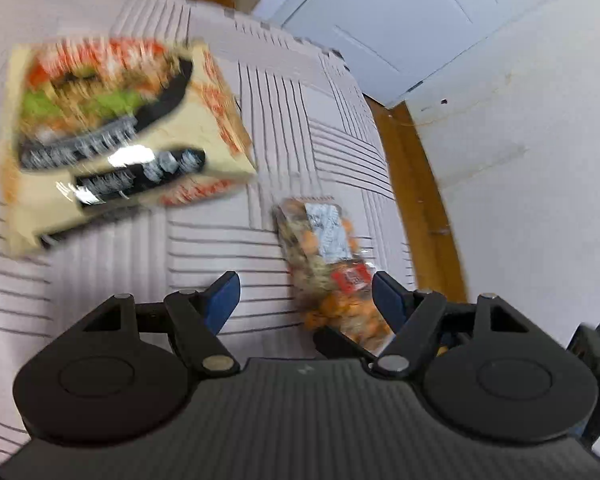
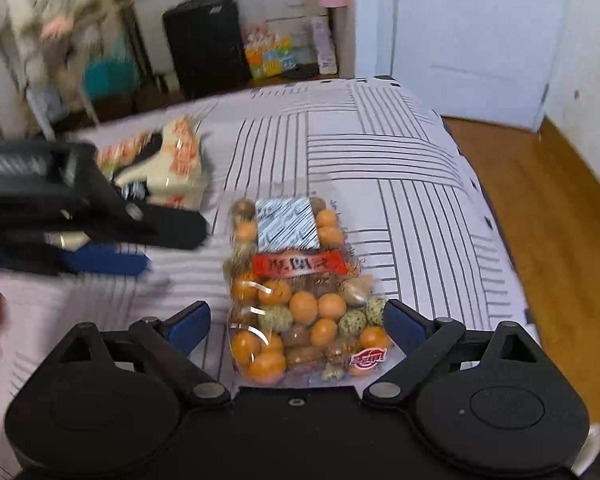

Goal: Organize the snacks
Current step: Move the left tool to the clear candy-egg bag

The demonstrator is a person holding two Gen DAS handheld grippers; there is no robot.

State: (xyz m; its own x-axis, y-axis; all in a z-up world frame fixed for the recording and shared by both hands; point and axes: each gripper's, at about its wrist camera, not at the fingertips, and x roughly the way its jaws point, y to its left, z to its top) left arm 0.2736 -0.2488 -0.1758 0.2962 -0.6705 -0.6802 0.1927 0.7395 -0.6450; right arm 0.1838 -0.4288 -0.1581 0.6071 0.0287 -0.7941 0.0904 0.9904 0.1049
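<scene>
Home bedroom: bed with white, grey-striped quilted cover (image 2: 380,152), its far edge facing a white panelled door (image 2: 472,40); brown wooden floor (image 2: 548,220) off the bed's right edge; black suitcase (image 2: 206,44) and colourful boxes (image 2: 270,56) beyond the far edge.

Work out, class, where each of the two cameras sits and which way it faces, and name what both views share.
Left wrist view: sits on the left claw, looking forward and down over the striped bed cover at a blurred snack box; its own open blue-padded fingers show.
Right wrist view: sits on the right claw, looking across the bed toward the room; its open fingers flank the bag of mixed nuts, and the left claw shows at left.
Shared: the nut bag, the box, the bed cover.
</scene>
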